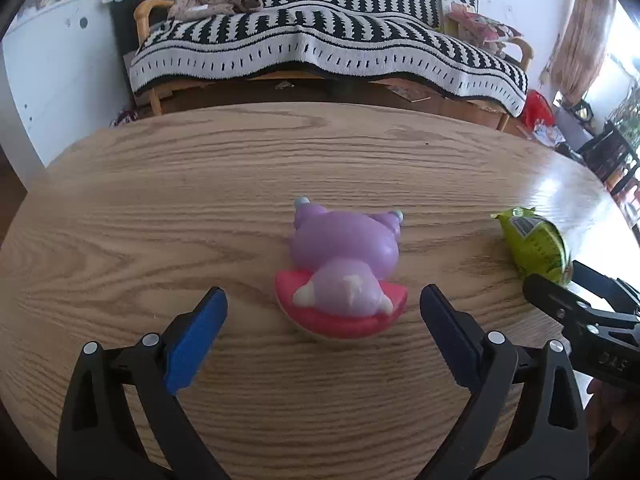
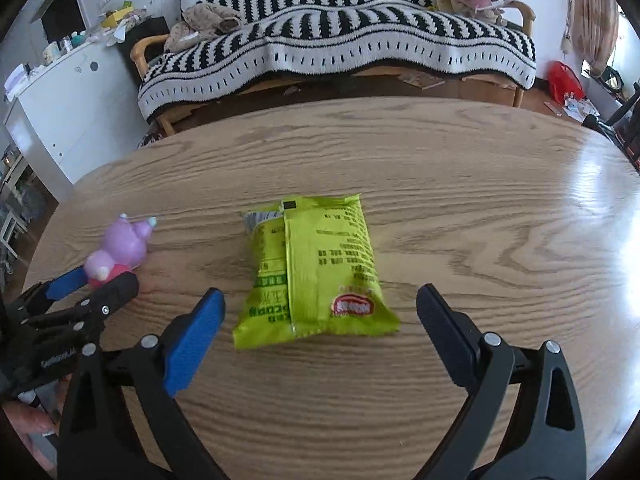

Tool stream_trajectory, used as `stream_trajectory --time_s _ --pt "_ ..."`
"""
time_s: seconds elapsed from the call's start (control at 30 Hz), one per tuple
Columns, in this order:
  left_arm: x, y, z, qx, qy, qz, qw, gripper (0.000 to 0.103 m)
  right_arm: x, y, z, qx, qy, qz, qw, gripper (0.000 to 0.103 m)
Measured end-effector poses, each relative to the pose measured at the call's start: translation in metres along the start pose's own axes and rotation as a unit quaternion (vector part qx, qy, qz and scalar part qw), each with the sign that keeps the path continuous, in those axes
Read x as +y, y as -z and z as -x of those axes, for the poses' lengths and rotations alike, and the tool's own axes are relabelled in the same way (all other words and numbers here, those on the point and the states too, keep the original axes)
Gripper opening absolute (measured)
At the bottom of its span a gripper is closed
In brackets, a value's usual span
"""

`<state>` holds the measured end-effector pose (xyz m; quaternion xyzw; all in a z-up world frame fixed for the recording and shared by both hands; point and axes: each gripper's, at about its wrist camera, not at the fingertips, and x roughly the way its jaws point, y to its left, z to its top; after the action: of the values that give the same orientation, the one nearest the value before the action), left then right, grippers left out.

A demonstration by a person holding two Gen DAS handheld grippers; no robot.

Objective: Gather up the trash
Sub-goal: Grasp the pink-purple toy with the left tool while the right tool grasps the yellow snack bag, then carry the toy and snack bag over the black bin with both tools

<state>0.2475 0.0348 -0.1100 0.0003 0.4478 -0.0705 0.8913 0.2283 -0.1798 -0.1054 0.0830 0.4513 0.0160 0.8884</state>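
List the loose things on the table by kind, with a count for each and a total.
Snack wrapper: 1, green snack packet
Toy: 1, purple squishy toy
Total: 2, both lying on the wooden table

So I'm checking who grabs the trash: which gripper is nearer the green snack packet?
Right. The right gripper is open, straddling the green snack packet; the left gripper is open around the purple toy, off to the packet's left.
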Motion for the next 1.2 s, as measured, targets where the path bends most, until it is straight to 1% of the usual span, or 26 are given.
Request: stream_trajectory --time_s 0.07,0.1,0.13,0.17,0.2,0.23,0.27,0.3,0.4,0.5,0.67,0.8,0.87,0.93,1.0,1.07,1.1,1.2 --pt "-0.003 0.0 0.0 -0.002 -0.002 -0.008 1.0 0.094 0.004 -0.003 -0.004 -0.005 0.008 0.008 1.0 0.087" --pt "-0.004 -0.001 -0.001 -0.003 -0.001 -0.012 0.9999 0.091 0.007 -0.004 -0.005 -0.008 0.013 0.015 1.0 0.081" --pt "-0.006 0.0 -0.002 -0.002 -0.001 -0.017 0.9999 0.087 0.009 -0.004 -0.005 -0.011 0.016 0.022 1.0 0.07" --pt "-0.008 0.0 -0.004 0.002 -0.001 -0.022 0.9998 0.076 0.012 -0.004 -0.005 -0.012 0.019 0.03 0.999 0.07" --pt "-0.01 0.001 -0.005 0.001 -0.007 -0.03 0.9995 0.068 0.015 -0.004 -0.006 -0.013 0.018 0.037 0.999 0.069" --pt "-0.012 0.002 -0.005 -0.002 -0.011 -0.036 0.9993 0.063 0.016 -0.003 -0.005 -0.015 0.019 0.042 0.999 0.067" --pt "-0.015 0.001 -0.005 -0.005 -0.018 -0.046 0.9987 0.059 0.018 -0.002 -0.004 -0.017 0.02 0.046 0.999 0.065" --pt "-0.016 0.002 -0.005 -0.006 -0.018 -0.046 0.9988 0.056 0.018 -0.001 -0.003 -0.018 0.019 0.046 0.999 0.063" --pt "-0.015 0.002 -0.003 -0.004 -0.013 -0.04 0.9991 0.051 0.014 -0.001 0.001 -0.019 0.008 0.036 0.999 0.061" --pt "-0.017 0.003 0.0 -0.001 -0.01 -0.037 0.9993 0.049 0.011 0.002 0.008 -0.024 0.008 0.031 0.999 0.06" --pt "-0.023 0.006 0.013 -0.005 -0.014 -0.041 0.9991 0.048 -0.001 0.01 0.033 -0.03 0.002 0.021 0.999 0.06" --pt "-0.035 0.011 0.036 -0.008 -0.017 -0.047 0.9987 0.047 -0.02 0.024 0.065 -0.027 -0.018 0.001 0.999 0.06" --pt "-0.044 0.013 0.049 -0.006 -0.014 -0.048 0.9987 0.048 -0.029 0.032 0.081 -0.029 -0.017 0.0 0.999 0.06" --pt "-0.057 0.017 0.064 -0.004 -0.004 -0.051 0.9987 0.048 -0.041 0.041 0.103 -0.033 -0.017 -0.001 0.999 0.06" --pt "-0.071 0.021 0.077 -0.002 0.007 -0.056 0.9984 0.048 -0.054 0.053 0.126 -0.038 -0.009 -0.003 0.999 0.06" --pt "-0.088 0.027 0.09 0.0 0.022 -0.065 0.9976 0.048 -0.066 0.066 0.149 -0.044 0.008 -0.007 0.999 0.06" --pt "-0.095 0.03 0.096 -0.003 0.028 -0.069 0.9972 0.048 -0.074 0.076 0.164 -0.047 0.025 -0.009 0.999 0.06" --pt "-0.12 0.039 0.111 -0.009 0.051 -0.084 0.9951 0.048 -0.09 0.091 0.196 -0.045 0.055 -0.006 0.997 0.06"
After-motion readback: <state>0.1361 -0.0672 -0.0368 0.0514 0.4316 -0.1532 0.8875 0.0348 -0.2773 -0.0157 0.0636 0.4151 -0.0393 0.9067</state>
